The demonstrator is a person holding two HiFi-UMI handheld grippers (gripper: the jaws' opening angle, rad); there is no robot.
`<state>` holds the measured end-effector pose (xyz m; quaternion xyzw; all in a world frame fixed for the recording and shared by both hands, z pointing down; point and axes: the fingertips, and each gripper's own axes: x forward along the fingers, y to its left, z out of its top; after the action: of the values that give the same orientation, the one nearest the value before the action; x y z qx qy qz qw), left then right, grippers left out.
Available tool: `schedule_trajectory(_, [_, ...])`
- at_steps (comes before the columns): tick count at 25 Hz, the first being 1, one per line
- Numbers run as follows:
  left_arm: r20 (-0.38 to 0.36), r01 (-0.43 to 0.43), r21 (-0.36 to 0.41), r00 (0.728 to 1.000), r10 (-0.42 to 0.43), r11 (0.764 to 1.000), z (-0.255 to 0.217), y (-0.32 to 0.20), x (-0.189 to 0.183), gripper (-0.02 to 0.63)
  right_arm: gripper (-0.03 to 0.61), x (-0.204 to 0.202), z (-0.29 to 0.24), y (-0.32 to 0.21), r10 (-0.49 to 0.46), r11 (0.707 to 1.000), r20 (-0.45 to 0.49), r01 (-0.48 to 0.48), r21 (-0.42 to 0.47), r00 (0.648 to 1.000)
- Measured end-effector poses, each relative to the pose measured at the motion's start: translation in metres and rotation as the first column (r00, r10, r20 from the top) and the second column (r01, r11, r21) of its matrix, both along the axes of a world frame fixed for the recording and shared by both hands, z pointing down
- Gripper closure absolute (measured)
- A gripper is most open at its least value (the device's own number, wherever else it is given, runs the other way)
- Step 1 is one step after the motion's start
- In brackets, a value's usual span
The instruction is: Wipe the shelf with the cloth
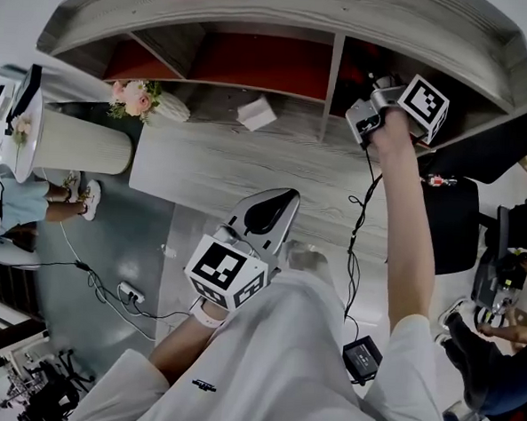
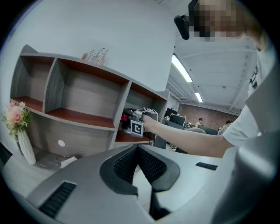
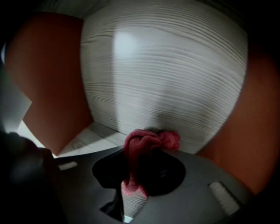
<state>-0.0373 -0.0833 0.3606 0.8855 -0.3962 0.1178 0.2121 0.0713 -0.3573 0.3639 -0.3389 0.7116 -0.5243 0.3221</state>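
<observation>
Right claw (image 3: 139, 171) clamped on bunched red cloth (image 3: 148, 144), reaching deep into the shelf's (image 1: 285, 9) right-hand compartment, probably to bring cloth against its grey back panel; left claw (image 2: 139, 154) closed, empty, low, likely just clear.

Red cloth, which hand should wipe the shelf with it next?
Right. The right gripper is shut on the crumpled red cloth and reaches into the right-hand compartment of the grey wooden shelf, close to its back panel. The left gripper is shut, empty, and low near the person's body.
</observation>
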Motion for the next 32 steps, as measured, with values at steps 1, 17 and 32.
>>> schedule_trajectory(1, [0.000,-0.003,0.003,1.000,0.003,1.000,-0.001,0.001,0.002,0.612,0.474,0.000,-0.009,0.002,0.005,1.000,0.013,-0.005,0.025,1.000])
schedule_trajectory(17, [-0.003,-0.014,0.021,1.000,0.014,1.000,-0.006,0.002,0.011,0.612,0.474,0.004,-0.107,0.047,-0.166,0.920,0.351,0.016,0.392,0.922])
schedule_trajectory(32, [-0.016,-0.046,0.001,0.999,0.046,0.999,0.002,-0.004,0.030,0.612,0.476,-0.017,0.034,0.047,-0.207,0.978,-0.190,0.202,-0.043,0.960])
